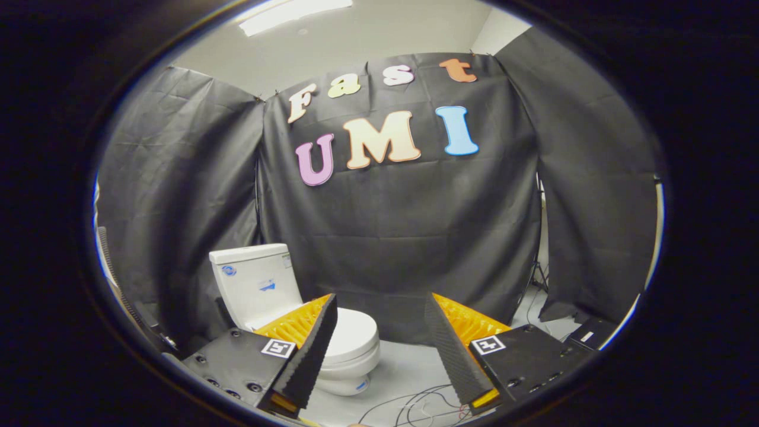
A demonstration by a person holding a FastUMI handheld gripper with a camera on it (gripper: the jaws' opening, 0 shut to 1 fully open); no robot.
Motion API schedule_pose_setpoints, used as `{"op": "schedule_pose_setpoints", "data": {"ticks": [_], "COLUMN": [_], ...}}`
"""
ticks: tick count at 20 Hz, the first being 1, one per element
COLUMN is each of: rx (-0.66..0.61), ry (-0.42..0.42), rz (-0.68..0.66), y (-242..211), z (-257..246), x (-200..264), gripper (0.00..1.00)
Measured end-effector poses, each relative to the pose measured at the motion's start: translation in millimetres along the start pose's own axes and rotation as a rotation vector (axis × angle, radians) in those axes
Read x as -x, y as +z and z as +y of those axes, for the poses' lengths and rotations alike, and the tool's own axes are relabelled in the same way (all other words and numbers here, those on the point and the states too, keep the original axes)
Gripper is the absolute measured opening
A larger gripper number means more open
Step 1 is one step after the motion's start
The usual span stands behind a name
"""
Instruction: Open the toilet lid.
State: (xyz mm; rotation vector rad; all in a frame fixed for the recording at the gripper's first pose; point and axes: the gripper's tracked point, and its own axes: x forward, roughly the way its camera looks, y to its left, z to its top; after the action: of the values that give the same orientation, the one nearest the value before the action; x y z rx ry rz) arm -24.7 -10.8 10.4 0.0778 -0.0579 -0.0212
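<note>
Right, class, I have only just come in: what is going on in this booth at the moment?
A person is carrying a hand-held claw toward a white toilet that stands against the black cloth wall. The claw is open, with nothing between its fingers. The toilet lies beyond them, partly behind the left finger, and nothing touches it. Its lid is down, so the opening has not begun. Loose cables lie on the floor just ahead of the fingers.

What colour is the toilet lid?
White, like the whole toilet; the gripper view shows the lid best.
</note>
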Motion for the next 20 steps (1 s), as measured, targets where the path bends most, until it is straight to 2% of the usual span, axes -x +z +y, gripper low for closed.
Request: {"op": "schedule_pose_setpoints", "data": {"ticks": [4, 7, 11, 16, 20], "rx": [0.046, 0.032, 0.031, -0.016, -0.082], "ry": [-0.048, -0.083, -0.111, -0.189, -0.202], "rz": [-0.01, -0.016, -0.098, -0.199, -0.26], "y": [2.9, 4.4, 30.6, 51.1, 50.6], "z": [-6.0, -4.2, 8.8, 26.3, 60.3], "x": [-0.2, -10.6, -34.9, -64.2, -86.4], "gripper": [0.92, 0.92, 0.92, 0.92, 0.92]}}
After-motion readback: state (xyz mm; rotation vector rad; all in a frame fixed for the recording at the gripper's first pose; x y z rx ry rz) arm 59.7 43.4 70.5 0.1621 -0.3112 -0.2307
